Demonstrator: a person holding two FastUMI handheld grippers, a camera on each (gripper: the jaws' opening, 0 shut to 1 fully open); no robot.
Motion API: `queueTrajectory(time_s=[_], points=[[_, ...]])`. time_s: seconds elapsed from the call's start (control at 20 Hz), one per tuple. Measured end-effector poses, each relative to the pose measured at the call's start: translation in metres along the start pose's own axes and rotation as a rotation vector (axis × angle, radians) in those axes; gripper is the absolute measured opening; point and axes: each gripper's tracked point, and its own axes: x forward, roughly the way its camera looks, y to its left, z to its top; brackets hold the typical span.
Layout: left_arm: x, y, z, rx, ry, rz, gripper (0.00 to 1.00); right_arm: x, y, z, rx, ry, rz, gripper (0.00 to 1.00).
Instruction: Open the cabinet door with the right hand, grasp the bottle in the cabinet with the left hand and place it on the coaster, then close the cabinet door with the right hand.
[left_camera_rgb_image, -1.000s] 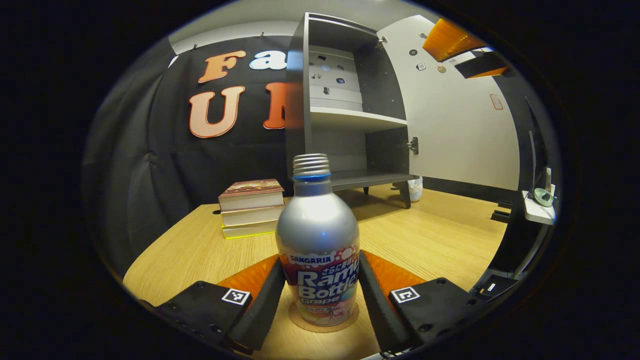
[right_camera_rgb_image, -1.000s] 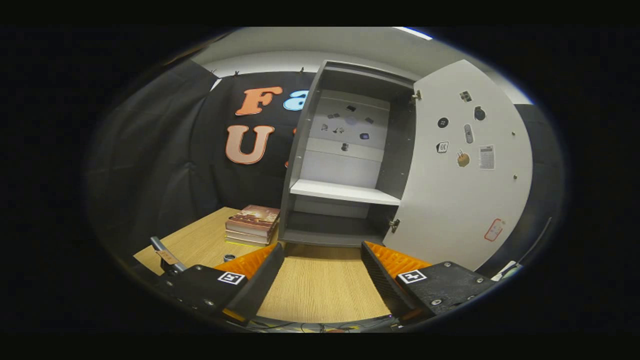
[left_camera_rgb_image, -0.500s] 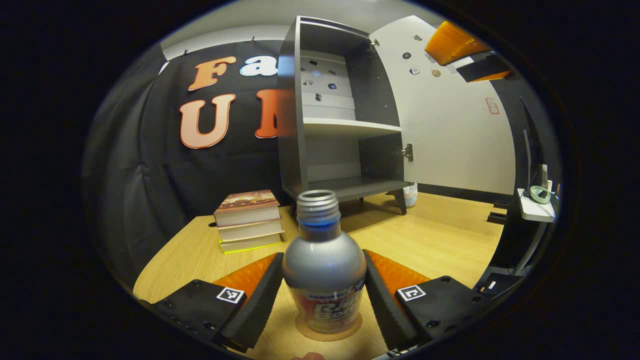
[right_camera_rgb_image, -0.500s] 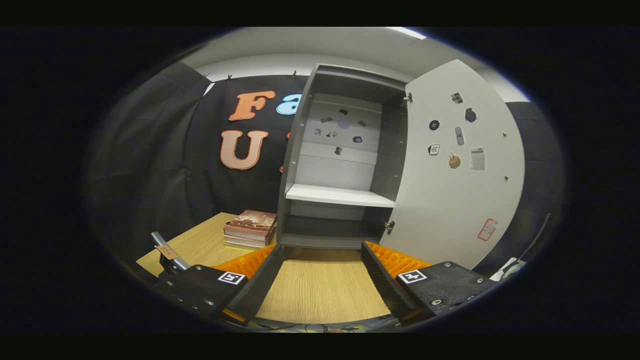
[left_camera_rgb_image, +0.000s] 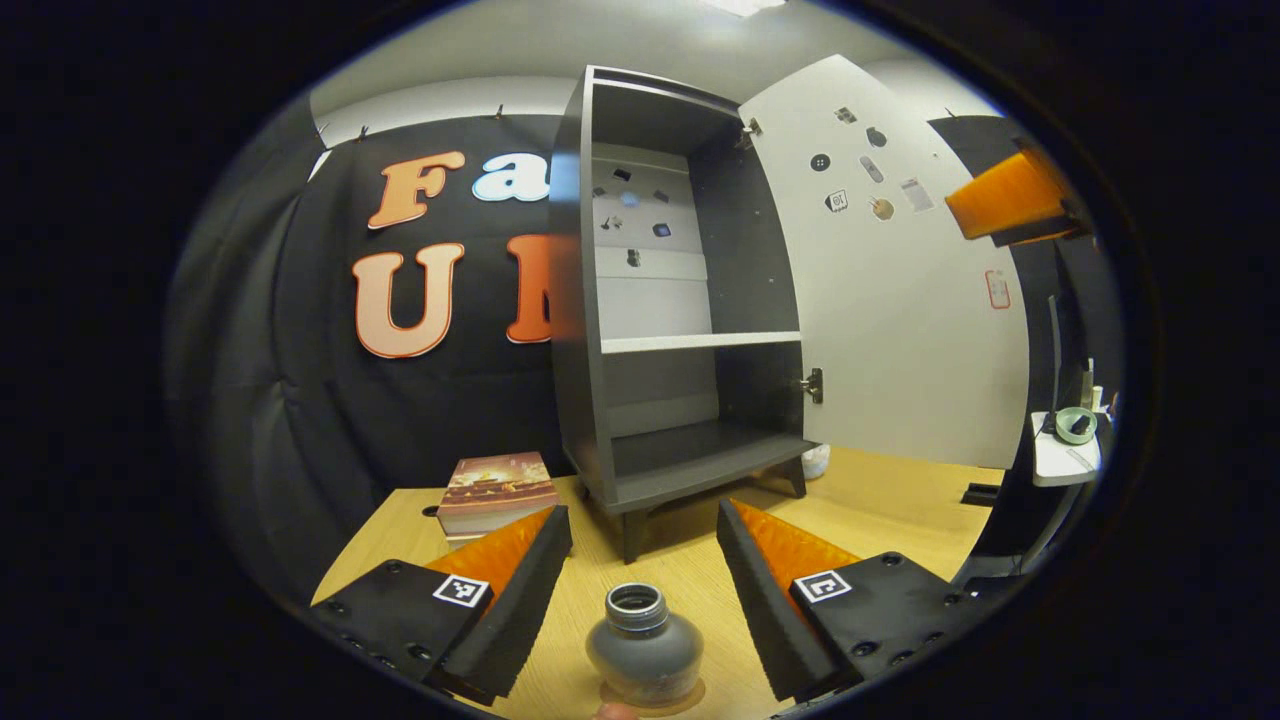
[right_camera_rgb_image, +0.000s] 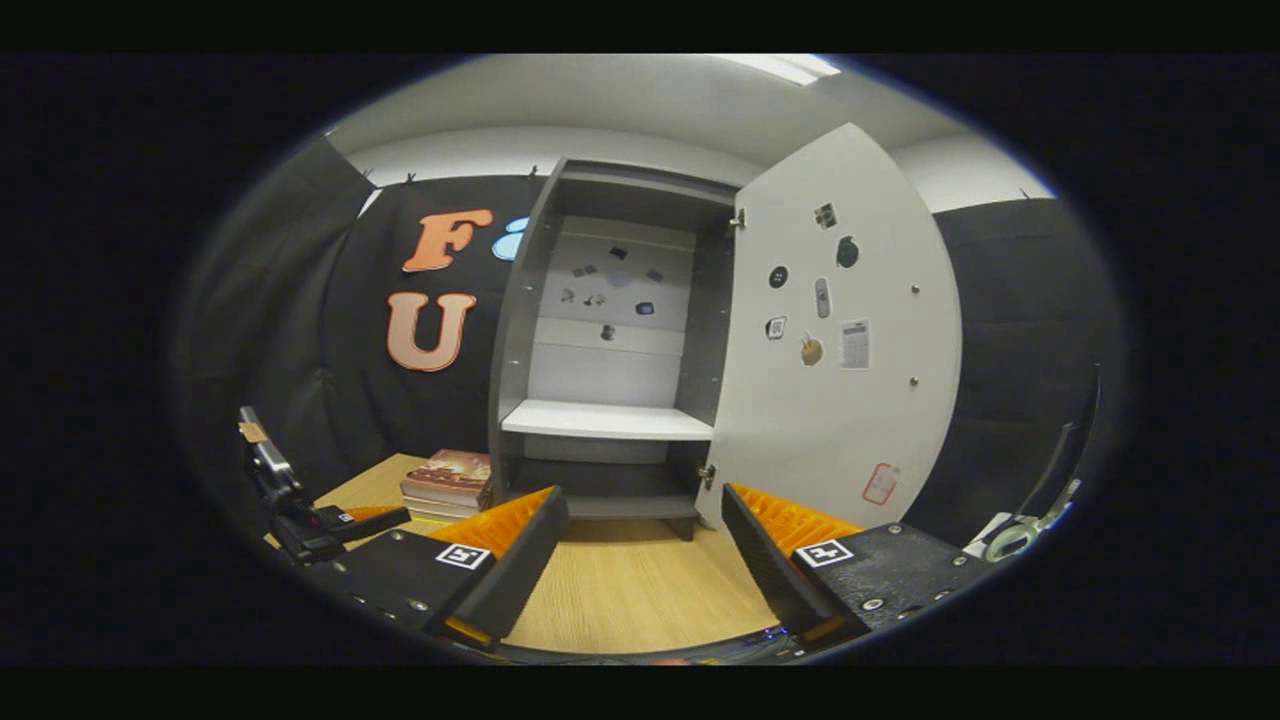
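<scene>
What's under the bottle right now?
The bottle stands on the round coaster, whose edge peeks out around its base, on the wooden table. The coaster's middle is covered by the bottle. The left gripper is open above it.

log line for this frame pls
stage: bottle placed, door pending | bottle: upright on coaster, released | left gripper: open | right gripper: open, empty | cabinet door: open

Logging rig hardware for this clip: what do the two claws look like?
The left claw and right claw match: two wedge-shaped, ribbed fingers each, mounted on black blocks with screws, each block carrying a square black-and-white tag marker.
</scene>
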Motion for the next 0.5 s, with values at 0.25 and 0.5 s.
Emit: queueTrajectory(time_s=[0.25,0.5], points=[[0.003,-0.012,0.049,0.010,-0.026,0.081,0.95,-0.003,-0.058,0.014,0.006,-0.035,0.007,0.95],[0.000,-0.037,0.090,-0.046,-0.037,0.184,0.95,-0.006,-0.121,0.019,-0.002,-0.051,0.049,0.95]])
